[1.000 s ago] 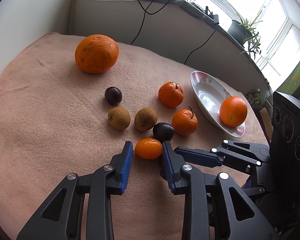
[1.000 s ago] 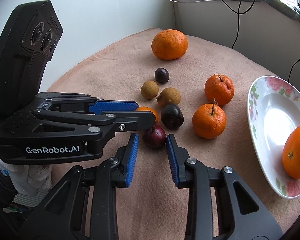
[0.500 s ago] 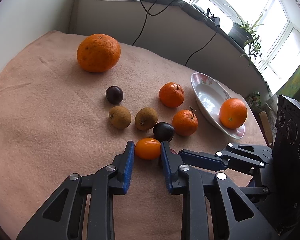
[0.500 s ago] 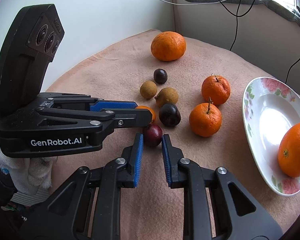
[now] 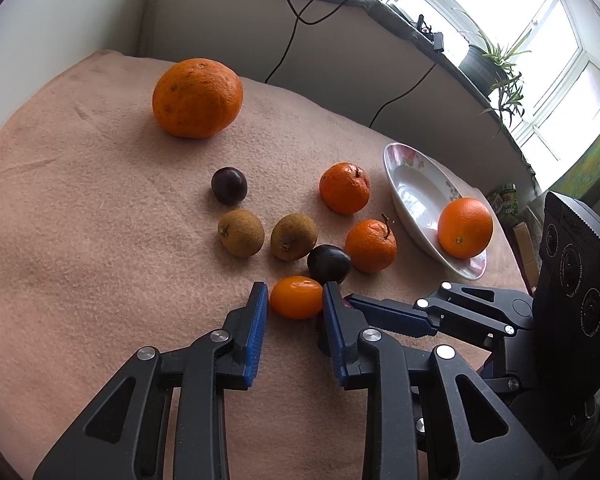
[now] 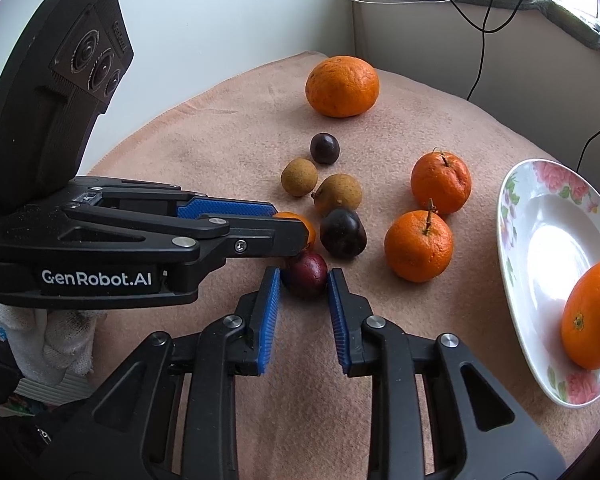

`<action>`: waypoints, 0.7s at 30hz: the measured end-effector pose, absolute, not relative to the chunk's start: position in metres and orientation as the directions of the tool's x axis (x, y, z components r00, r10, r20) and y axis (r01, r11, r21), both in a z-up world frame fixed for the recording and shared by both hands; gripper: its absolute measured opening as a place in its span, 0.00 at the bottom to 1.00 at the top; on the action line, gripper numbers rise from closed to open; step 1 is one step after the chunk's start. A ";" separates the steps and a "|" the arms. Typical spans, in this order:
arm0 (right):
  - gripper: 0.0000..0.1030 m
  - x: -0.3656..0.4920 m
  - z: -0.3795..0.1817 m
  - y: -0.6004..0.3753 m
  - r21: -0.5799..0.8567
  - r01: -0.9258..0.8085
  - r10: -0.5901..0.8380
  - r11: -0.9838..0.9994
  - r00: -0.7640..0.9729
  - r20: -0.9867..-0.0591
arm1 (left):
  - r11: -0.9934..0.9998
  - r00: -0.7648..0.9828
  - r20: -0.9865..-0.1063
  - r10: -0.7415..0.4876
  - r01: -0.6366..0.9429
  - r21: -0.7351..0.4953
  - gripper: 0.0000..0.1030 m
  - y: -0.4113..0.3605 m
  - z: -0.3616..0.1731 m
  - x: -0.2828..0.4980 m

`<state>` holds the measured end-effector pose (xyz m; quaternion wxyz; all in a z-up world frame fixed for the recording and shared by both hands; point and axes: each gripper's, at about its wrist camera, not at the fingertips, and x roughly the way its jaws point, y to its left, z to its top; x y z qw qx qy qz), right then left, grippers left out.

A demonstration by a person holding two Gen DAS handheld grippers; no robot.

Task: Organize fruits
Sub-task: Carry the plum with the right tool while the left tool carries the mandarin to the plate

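Soft window daylight, fisheye-warped edges

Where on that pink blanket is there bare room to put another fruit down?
Bare blanket lies left of the two brown fruits, and the plate is mostly bare beside its orange. The middle cluster around both grippers is crowded.

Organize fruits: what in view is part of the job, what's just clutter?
Job: small orange fruit in left hand-held gripper; reddish plum in right hand-held gripper; plate; loose oranges, plums, brown fruits.
Clutter: cables, potted plant.
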<state>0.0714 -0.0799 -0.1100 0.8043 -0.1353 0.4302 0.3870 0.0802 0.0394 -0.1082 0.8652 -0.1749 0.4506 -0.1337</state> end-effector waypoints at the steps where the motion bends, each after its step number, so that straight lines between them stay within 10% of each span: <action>1: 0.24 0.072 -0.110 -0.080 0.116 -0.739 0.505 0.664 0.330 -0.797 | 0.903 0.556 -0.734 -0.390 0.075 -0.423 0.26 0.039 -0.108 0.081; 21: 0.25 0.073 -0.092 -0.115 0.130 -0.683 0.514 0.719 0.397 -0.760 | 0.881 0.588 -0.698 -0.409 0.055 -0.470 0.24 0.048 -0.106 0.073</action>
